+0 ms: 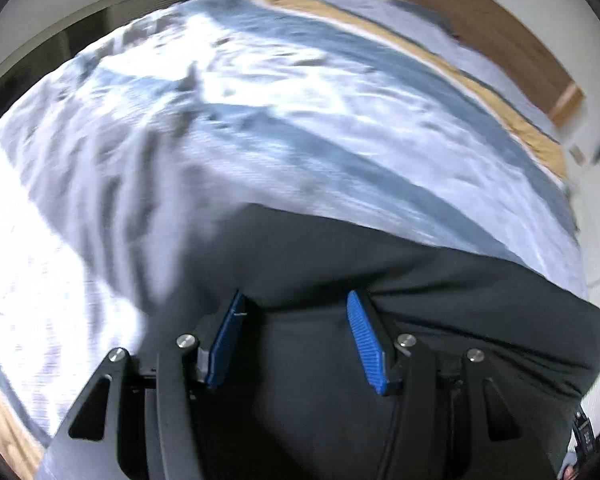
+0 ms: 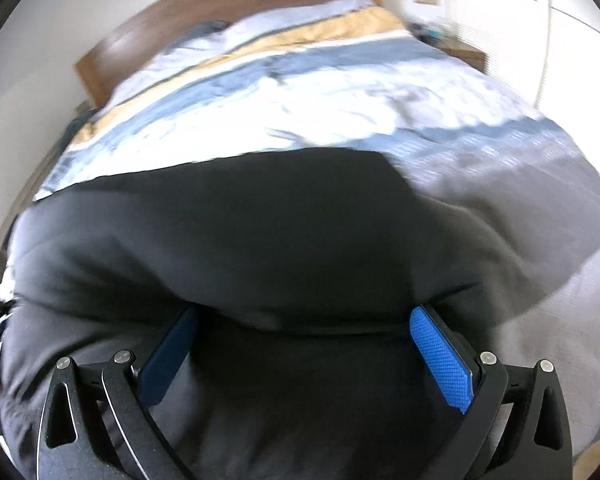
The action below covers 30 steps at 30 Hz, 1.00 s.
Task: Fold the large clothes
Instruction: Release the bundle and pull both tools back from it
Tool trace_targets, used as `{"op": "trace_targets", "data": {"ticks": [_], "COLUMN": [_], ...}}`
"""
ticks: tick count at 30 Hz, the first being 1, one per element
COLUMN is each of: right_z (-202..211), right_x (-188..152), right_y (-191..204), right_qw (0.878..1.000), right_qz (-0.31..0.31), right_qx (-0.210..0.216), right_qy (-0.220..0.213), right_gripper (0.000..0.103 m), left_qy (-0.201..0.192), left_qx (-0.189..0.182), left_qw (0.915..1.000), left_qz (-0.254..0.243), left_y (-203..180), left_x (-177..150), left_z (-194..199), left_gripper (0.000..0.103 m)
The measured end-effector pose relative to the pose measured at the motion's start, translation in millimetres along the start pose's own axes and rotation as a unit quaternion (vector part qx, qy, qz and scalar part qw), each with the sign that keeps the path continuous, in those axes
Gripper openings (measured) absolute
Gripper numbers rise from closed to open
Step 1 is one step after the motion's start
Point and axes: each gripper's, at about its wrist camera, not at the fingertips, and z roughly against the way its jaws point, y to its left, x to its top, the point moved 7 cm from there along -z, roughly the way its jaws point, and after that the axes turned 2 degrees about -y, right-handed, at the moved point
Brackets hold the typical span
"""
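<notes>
1. I see one dark garment (image 1: 440,292) lying on one bed (image 1: 300,120); it fills the lower part of both of my views.
2. My left gripper (image 1: 294,300) has its two blue fingers (image 1: 366,344) spread apart, with dark cloth showing in the gap between them. I cannot tell whether either finger touches the cloth.
3. My right gripper (image 2: 304,316) also has its two blue fingers (image 2: 442,364) spread wide. A fold of the garment (image 2: 260,240) runs across just ahead of the tips, and more dark cloth lies between them.
4. The bed carries one cover (image 2: 300,96) in pale, grey-blue and yellow bands, rumpled in many small creases.
5. In the right view the garment's far edge lies straight across the cover, and one corner shows at the upper right.
6. One wooden headboard (image 2: 220,4) stands at the far end of the bed, against a pale wall.
7. Both views are blurred, so finer detail of the cloth is lost.
</notes>
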Motion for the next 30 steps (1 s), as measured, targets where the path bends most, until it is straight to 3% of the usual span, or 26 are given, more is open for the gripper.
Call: {"op": "trace_targets", "data": {"ticks": [4,8,13,23,30], "right_z": [11,52,122,249,323], "right_x": [-8,-21,-56,-179,-251], "right_y": [-49,-78,-90,-57,-23], "right_qw": [0.997,0.994,0.994,0.995,0.994], "right_qz": [-0.034,-0.041,-0.032,-0.034,0.003], "right_qx": [-0.066,-0.098,-0.104,-0.069,-0.055], "right_qy": [0.025,0.01,-0.017,-0.056,-0.092], "right_gripper": [0.102,0.102,0.102,0.102,0.102], "left_qy": [-0.01,-0.04,-0.064,-0.106,-0.153], "left_qx": [-0.002,-0.003,-0.024,-0.037,-0.047], "left_qw": [0.9996,0.9987,0.9977,0.9908,0.9778], "left_qz": [0.027,0.03,0.003,-0.076,-0.135], "left_y": [44,73,97,112,93], "left_x": [-2,-12,-51,-208,-304], "left_z": [26,73,144,257,331], "left_gripper": [0.052,0.052,0.052,0.052,0.052]}}
